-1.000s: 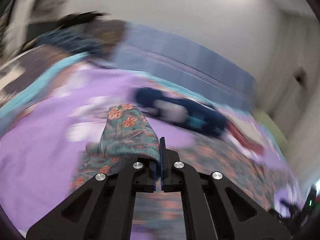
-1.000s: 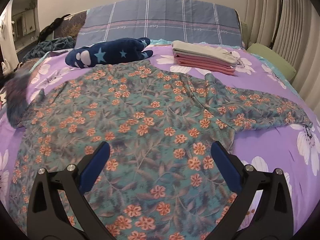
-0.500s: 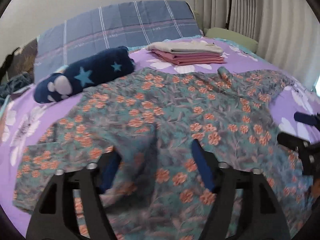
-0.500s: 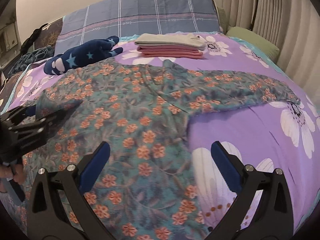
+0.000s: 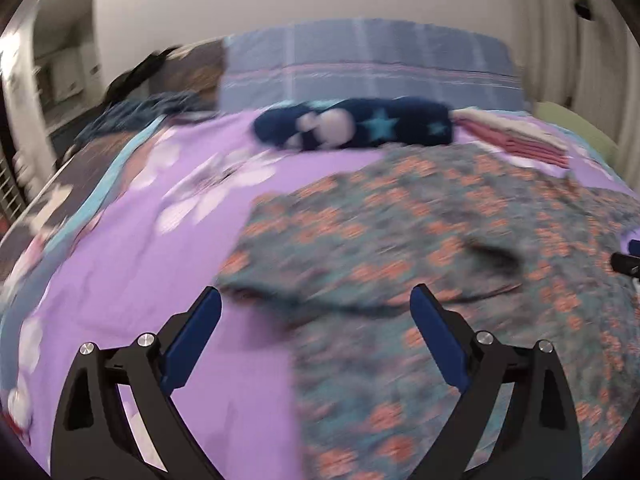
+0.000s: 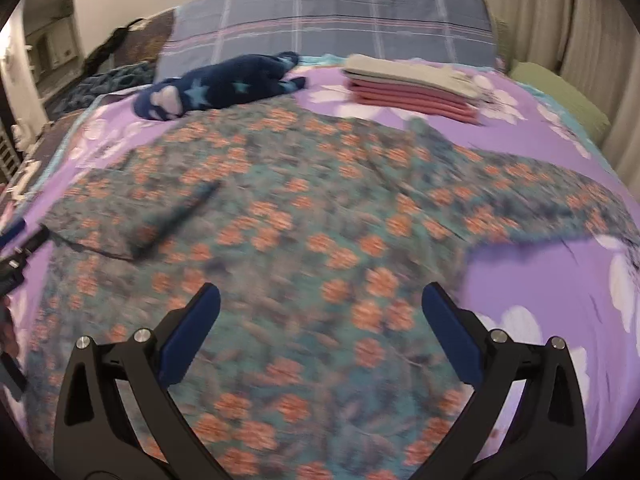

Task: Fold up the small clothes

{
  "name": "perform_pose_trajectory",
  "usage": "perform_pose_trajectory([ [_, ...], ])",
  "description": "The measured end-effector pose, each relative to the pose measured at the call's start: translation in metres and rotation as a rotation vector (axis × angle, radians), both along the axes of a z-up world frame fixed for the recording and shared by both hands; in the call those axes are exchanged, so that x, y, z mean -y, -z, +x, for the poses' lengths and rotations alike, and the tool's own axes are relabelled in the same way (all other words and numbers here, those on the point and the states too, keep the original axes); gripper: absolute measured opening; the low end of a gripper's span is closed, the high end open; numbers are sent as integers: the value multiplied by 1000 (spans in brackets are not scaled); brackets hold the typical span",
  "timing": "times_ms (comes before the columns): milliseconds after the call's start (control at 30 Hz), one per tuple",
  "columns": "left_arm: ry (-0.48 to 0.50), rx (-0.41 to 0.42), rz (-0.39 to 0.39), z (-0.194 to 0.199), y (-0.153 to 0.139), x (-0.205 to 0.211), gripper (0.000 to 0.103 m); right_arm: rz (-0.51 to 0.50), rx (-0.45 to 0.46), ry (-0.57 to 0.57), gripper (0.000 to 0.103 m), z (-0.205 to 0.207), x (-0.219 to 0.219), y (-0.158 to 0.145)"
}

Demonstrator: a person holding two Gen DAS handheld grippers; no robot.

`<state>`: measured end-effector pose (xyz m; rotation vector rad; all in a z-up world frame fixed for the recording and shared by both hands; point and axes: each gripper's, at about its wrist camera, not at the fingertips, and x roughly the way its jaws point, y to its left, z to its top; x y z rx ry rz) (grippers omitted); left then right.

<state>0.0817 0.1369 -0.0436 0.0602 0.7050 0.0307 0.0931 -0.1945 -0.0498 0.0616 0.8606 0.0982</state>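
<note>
A teal shirt with orange flowers [image 6: 320, 216] lies spread on the purple flowered bed; its left sleeve [image 6: 132, 216] is folded inward over the body and its right sleeve [image 6: 560, 196] stretches out to the right. The shirt also shows in the left wrist view [image 5: 440, 248], with the folded sleeve [image 5: 320, 272] just ahead of my left gripper. My left gripper [image 5: 316, 328] is open and empty above the shirt's left edge. My right gripper [image 6: 320, 324] is open and empty above the shirt's lower body. Both views are motion-blurred.
A navy star-patterned plush roll [image 6: 216, 88] lies at the head of the bed beside a stack of folded pink and grey clothes [image 6: 416, 84]. A blue plaid pillow [image 6: 332, 16] stands behind. Dark clothes [image 5: 144, 116] are heaped at the far left. A green cushion [image 6: 560, 96] sits at right.
My left gripper has let go of the left sleeve, which now lies folded over the shirt, opened and pulled back to the left. My right gripper has swung back left over the shirt body.
</note>
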Motion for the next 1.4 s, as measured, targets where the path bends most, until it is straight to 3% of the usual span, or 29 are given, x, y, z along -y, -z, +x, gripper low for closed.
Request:
perform_pose_trajectory([
  [167, -66, -49, 12, 4, 14, -16, 95, 0, 15, -138, 101, 13, -53, -6],
  [300, -93, -94, 53, 16, 26, -15, 95, -107, 32, -213, 101, 37, -111, 1],
  [433, -126, -146, 75, 29, 35, -19, 95, -175, 5, -203, 101, 65, -139, 18],
  [500, -133, -151, 77, 31, 36, -20, 95, -205, -32, -126, 94, 76, -127, 29],
  [567, -133, -147, 66, 29, 36, -22, 95, -125, -66, -62, 92, 80, -99, 32],
  [633, -134, -150, 48, 29, 38, -25, 95, 25, -105, 26, 90, 78, -54, 34],
  [700, -140, -157, 40, 30, 41, -26, 97, 153, -128, 102, 64, 72, -13, 36],
  [767, -140, -160, 33, 30, 42, -27, 98, 247, -139, 106, 51, 68, 8, 36],
  [933, -124, -148, 15, 31, 38, -27, 98, 365, -172, 25, 51, 77, 13, 35],
  [1000, -123, -136, 29, 31, 36, -27, 98, 410, -185, -29, 61, 92, 3, 36],
  [1133, -138, -135, 68, 37, 33, -29, 98, 370, -192, -99, 67, 117, -27, 41],
  [1167, -141, -137, 66, 39, 33, -31, 98, 346, -186, -104, 62, 119, -31, 39],
  [1233, -152, -144, 60, 44, 34, -35, 98, 308, -178, -125, 20, 129, -42, 36],
  [1267, -157, -147, 59, 46, 34, -36, 98, 313, -196, -155, 5, 130, -45, 33],
  [1300, -159, -147, 58, 47, 34, -37, 98, 339, -185, -189, 4, 131, -45, 24],
  [1400, -154, -131, 66, 46, 32, -36, 98, 285, -17, -204, 4, 116, -34, -16],
])
